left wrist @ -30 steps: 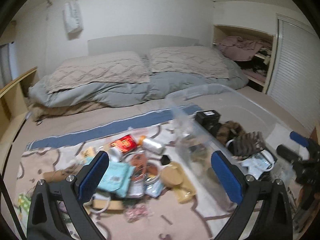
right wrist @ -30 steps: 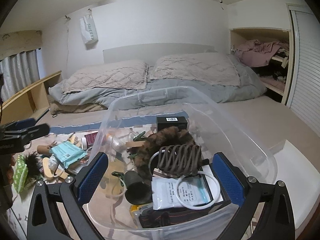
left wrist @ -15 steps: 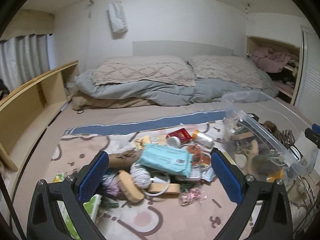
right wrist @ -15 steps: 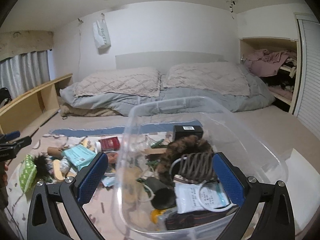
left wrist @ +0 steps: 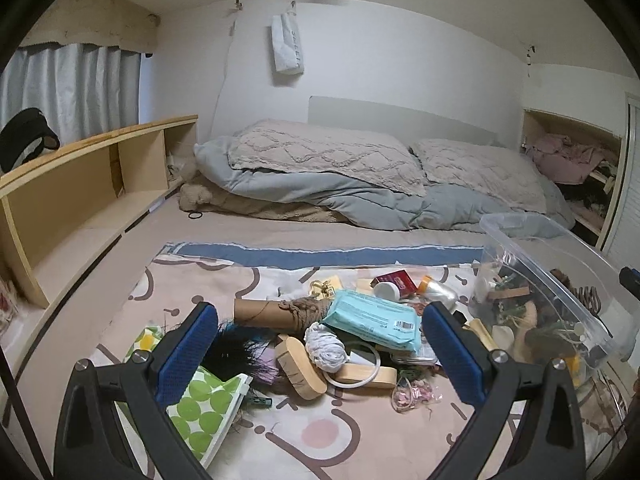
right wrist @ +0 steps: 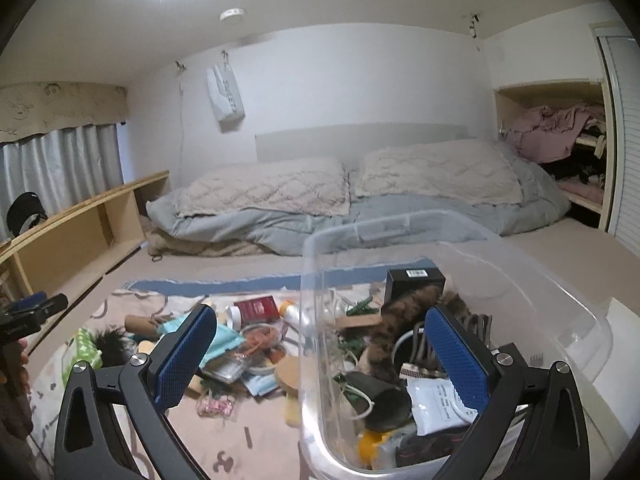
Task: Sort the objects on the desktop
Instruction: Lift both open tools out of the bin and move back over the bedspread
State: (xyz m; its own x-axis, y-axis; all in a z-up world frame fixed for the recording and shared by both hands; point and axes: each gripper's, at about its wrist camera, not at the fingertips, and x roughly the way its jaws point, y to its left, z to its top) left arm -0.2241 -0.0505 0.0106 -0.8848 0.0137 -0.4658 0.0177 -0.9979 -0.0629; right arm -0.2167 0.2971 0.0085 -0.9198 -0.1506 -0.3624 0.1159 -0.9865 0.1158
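The left gripper (left wrist: 320,344) has swung away from the clear bin (left wrist: 560,264) and now faces the pile around the teal pack (left wrist: 372,314). Its jaws are spread and empty. The right gripper (right wrist: 320,354) stays spread over the bin's edge.

Clear plastic bin (left wrist: 552,280): cut off at 3 o'clock in the left wrist view; contents smeared behind its wall, mostly unidentifiable. Green dotted pouch (left wrist: 200,404): near corner hidden behind a blue gripper pad at 8 o'clock. Black feathery item (left wrist: 236,350): partly covered, kind unclear. Teal packet (left wrist: 372,314): label print too small to read. Bin's near rim (right wrist: 340,456): blurred, cropped at 6 o'clock.
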